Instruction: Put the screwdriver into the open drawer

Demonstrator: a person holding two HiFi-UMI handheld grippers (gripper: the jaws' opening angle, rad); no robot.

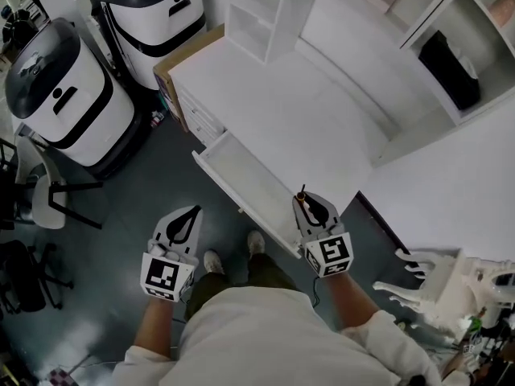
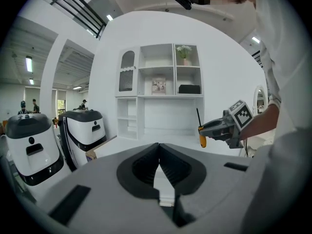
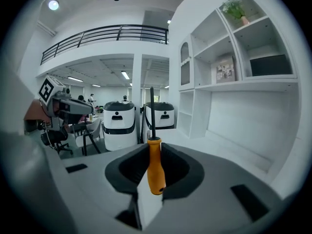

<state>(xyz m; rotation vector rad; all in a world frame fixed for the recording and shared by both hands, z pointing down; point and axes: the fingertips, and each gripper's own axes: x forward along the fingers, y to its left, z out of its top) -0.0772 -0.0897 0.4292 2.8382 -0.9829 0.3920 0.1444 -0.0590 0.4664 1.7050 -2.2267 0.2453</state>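
Observation:
A screwdriver with an orange handle and a black shaft stands upright between the jaws of my right gripper, which is shut on the handle. In the head view this right gripper hovers over the near right end of the open white drawer, with the screwdriver at its tip. The drawer is pulled out of the white desk and looks bare inside. My left gripper hangs over the grey floor just left of the drawer, its jaws shut and holding nothing. The left gripper view shows the right gripper carrying the screwdriver.
Two white and black machines stand on the floor at the left, beside a brown box. A white shelf unit sits on the desk. A chair is at the far left and a white rack at the right.

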